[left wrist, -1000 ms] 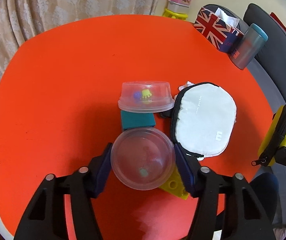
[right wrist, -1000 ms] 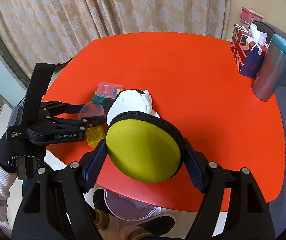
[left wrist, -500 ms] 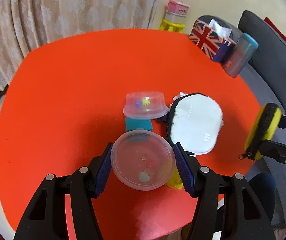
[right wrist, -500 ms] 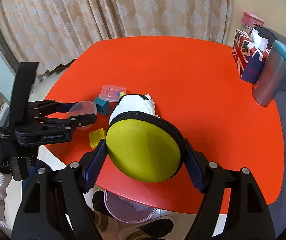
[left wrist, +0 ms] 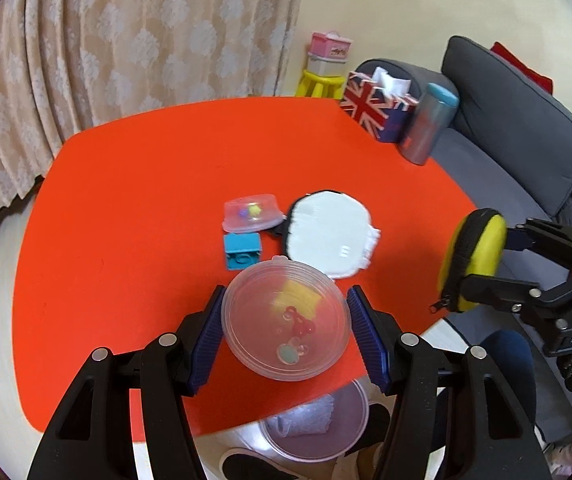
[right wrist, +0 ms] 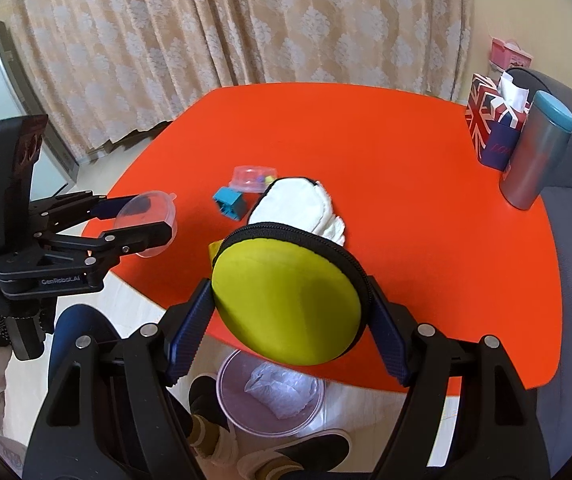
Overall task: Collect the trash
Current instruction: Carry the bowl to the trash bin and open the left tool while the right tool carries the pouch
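Note:
My left gripper is shut on a clear plastic container and holds it above the front edge of the orange table; it also shows in the right wrist view. My right gripper is shut on a round yellow zip pouch, held off the table's front right, also seen in the left wrist view. A clear bin with crumpled plastic stands on the floor below. On the table lie a white pouch, a second clear container and a blue block.
A yellow block shows through the held container. A Union Jack tissue box and a grey tumbler stand at the table's far right by a grey sofa. Curtains hang behind. Feet are beside the bin.
My left gripper has lifted the clear container and drawn it back toward the table's front edge, so the floor bin has come into view. The right gripper has risen slightly with the yellow pouch.

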Demonstrator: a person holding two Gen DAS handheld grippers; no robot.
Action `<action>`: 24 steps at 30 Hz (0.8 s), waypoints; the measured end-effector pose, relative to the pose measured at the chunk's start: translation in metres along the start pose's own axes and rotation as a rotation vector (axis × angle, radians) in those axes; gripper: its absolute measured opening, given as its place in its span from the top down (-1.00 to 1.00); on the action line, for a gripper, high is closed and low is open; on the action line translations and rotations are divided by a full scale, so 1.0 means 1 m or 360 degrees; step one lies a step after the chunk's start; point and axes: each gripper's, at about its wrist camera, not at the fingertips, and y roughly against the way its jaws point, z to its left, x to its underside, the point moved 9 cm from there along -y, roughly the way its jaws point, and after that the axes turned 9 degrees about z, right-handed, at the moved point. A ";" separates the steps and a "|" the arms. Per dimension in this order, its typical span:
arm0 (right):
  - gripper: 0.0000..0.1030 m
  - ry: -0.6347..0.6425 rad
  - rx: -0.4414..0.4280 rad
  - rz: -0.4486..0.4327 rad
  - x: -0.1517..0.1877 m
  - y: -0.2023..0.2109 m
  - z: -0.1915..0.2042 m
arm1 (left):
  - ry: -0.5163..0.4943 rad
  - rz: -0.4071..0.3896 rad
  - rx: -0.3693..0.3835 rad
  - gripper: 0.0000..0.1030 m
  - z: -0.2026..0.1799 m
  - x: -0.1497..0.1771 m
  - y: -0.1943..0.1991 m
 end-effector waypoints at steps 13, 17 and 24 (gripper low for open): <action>-0.42 0.0040 -0.0036 -0.0034 0.041 0.016 0.018 | -0.0074 -0.0029 0.0069 -0.15 -0.039 0.044 0.015; -0.42 0.0028 -0.0049 -0.0037 0.053 0.017 0.017 | -0.0086 0.0011 0.0095 -0.15 -0.050 0.060 0.004; -0.42 -0.0002 -0.0051 -0.0031 0.068 0.015 0.009 | -0.0104 0.0071 0.0170 -0.29 -0.069 0.079 -0.017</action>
